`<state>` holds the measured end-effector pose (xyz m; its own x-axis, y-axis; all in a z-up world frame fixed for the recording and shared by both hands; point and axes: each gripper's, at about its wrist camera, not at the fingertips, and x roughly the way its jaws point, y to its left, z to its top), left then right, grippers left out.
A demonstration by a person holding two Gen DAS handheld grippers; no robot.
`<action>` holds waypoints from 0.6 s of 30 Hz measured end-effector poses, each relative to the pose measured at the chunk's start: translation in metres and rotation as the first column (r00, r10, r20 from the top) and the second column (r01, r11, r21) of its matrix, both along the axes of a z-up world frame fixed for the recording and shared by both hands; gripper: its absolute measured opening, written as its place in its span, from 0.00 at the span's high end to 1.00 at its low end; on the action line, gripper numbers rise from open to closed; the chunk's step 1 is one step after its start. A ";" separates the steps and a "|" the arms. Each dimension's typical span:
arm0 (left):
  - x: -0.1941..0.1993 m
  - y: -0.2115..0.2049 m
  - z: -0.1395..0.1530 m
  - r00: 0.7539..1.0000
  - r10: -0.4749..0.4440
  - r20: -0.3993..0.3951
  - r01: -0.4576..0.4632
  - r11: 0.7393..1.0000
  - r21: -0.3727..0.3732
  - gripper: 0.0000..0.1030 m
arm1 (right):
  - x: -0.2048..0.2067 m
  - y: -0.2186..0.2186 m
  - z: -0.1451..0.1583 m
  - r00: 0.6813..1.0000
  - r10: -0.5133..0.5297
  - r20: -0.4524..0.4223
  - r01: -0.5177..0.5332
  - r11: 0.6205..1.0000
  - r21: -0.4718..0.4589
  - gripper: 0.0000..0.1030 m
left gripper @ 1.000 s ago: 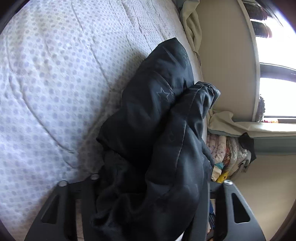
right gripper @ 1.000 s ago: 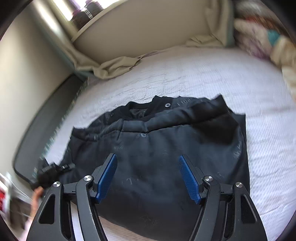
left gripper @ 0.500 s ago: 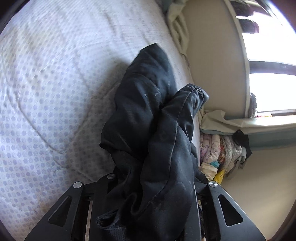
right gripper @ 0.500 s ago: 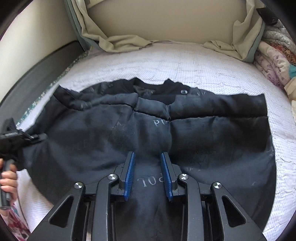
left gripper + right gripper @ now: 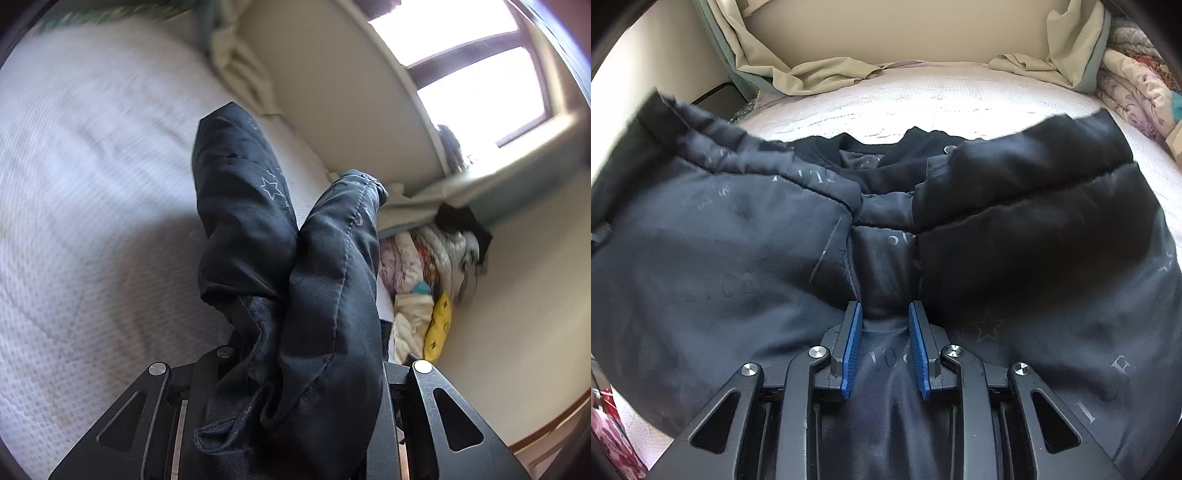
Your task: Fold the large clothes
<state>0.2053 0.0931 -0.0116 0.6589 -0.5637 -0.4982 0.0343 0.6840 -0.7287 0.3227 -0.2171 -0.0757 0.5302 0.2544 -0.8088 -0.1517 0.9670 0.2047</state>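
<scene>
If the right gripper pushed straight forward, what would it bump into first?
The right gripper is already pinching the black jacket, so it would push more jacket first. Beyond that come the white bed cover and the beige wall, probably.

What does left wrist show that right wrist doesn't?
Left wrist only: the window, a yellow star-print item in the clothes pile, and the left gripper with jacket fabric bunched between its fingers, hiding the pads.

Right wrist only: the right gripper, blue pads pinching a fold at the jacket's middle, and the collar with the garment spread wide.

Both: the black jacket, the white mattress and beige bedding.
</scene>
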 end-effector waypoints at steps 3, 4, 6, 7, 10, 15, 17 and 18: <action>-0.005 -0.027 0.022 0.999 -0.027 0.041 0.024 0.998 0.066 0.74 | -0.001 0.003 -0.004 1.000 0.004 0.005 -0.004 1.000 -0.015 0.80; -0.007 -0.039 0.031 0.997 -0.041 0.058 0.036 0.996 0.088 0.74 | 0.000 0.003 -0.005 1.000 0.003 0.004 -0.003 1.000 -0.013 0.80; -0.010 -0.063 0.045 0.994 -0.068 0.080 0.058 0.991 0.120 0.74 | 0.001 0.002 -0.006 1.000 -0.001 -0.003 0.001 1.000 0.000 0.81; -0.011 -0.078 0.052 0.992 -0.086 0.091 0.072 0.987 0.147 0.74 | 0.002 0.000 -0.007 1.000 -0.003 -0.006 0.003 1.000 0.009 0.81; -0.010 -0.126 0.068 0.982 -0.158 0.107 0.129 0.963 0.238 0.74 | 0.004 -0.004 -0.008 1.000 -0.013 -0.017 0.013 0.999 0.039 0.82; -0.007 -0.200 0.073 0.966 -0.246 0.081 0.203 0.913 0.354 0.74 | 0.007 -0.015 -0.008 0.998 -0.018 -0.052 0.024 0.993 0.112 0.83; -0.010 -0.225 0.073 0.962 -0.258 0.088 0.198 0.884 0.424 0.73 | 0.010 -0.028 -0.003 0.995 -0.011 -0.097 0.027 0.985 0.172 0.83; -0.011 -0.236 0.073 0.962 -0.259 0.090 0.194 0.874 0.447 0.72 | 0.010 -0.034 0.001 0.992 -0.006 -0.124 0.030 0.980 0.195 0.82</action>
